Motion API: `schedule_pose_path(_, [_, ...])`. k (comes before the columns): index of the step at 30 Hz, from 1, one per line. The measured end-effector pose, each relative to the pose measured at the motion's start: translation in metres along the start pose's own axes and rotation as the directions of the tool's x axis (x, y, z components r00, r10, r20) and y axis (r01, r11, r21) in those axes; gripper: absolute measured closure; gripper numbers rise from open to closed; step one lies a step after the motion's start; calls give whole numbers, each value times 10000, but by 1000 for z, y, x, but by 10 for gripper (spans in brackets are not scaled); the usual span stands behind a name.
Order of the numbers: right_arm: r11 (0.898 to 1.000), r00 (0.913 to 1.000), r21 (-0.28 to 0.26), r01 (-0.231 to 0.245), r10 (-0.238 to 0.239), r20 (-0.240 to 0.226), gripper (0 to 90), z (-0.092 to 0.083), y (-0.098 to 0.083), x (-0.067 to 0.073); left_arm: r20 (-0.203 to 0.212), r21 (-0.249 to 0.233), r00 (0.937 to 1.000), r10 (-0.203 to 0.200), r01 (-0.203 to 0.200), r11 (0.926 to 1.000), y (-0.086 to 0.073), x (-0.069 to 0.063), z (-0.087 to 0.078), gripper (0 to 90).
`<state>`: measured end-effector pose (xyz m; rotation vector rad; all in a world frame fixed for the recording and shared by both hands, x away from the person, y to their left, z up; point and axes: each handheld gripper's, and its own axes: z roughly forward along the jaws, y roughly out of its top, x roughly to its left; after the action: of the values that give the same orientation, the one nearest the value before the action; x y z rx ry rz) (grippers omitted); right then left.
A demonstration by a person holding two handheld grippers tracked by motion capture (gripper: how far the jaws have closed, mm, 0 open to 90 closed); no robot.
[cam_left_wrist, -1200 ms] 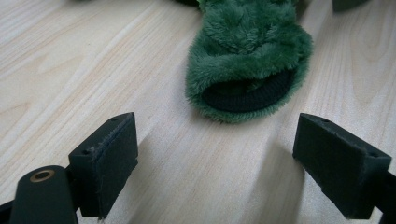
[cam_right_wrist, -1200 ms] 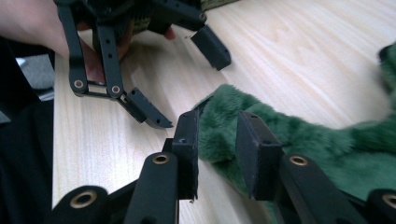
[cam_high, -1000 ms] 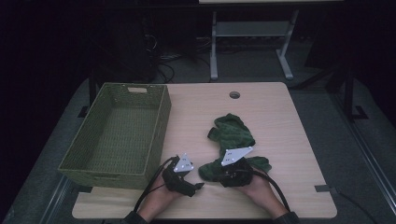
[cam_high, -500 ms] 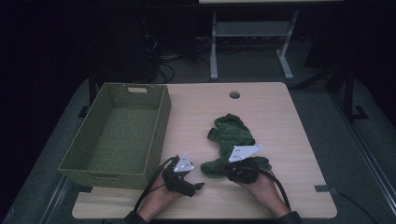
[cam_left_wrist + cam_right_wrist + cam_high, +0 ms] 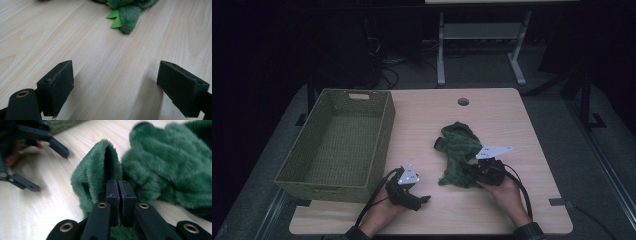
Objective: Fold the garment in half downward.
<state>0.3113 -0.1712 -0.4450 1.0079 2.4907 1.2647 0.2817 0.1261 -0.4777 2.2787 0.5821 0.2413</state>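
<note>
From the high view, a green plush toy (image 5: 458,152) lies mid-desk (image 5: 512,120), right of the woven basket (image 5: 337,140); the right claw (image 5: 468,169) meets its near edge, the left claw (image 5: 424,199) rests apart. The left gripper view shows its jaws wide, nothing between them, over bare wood. In the right gripper view, the jaws have just closed, pinching a plush fold.

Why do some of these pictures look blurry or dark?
High view: the room behind is nearly black, with the lit table bright. Right gripper view: the green plush toy is soft and the left gripper smeared. Left gripper view: sharp, with shadows beside the pads.
</note>
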Motion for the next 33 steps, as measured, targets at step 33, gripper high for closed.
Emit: schedule_pose_path(33, [9991, 9991, -303, 291, -281, 331, 900, 3, 43, -6, -28, -13, 10000, 50, -50, 10000, 0, 0, 1, 134])
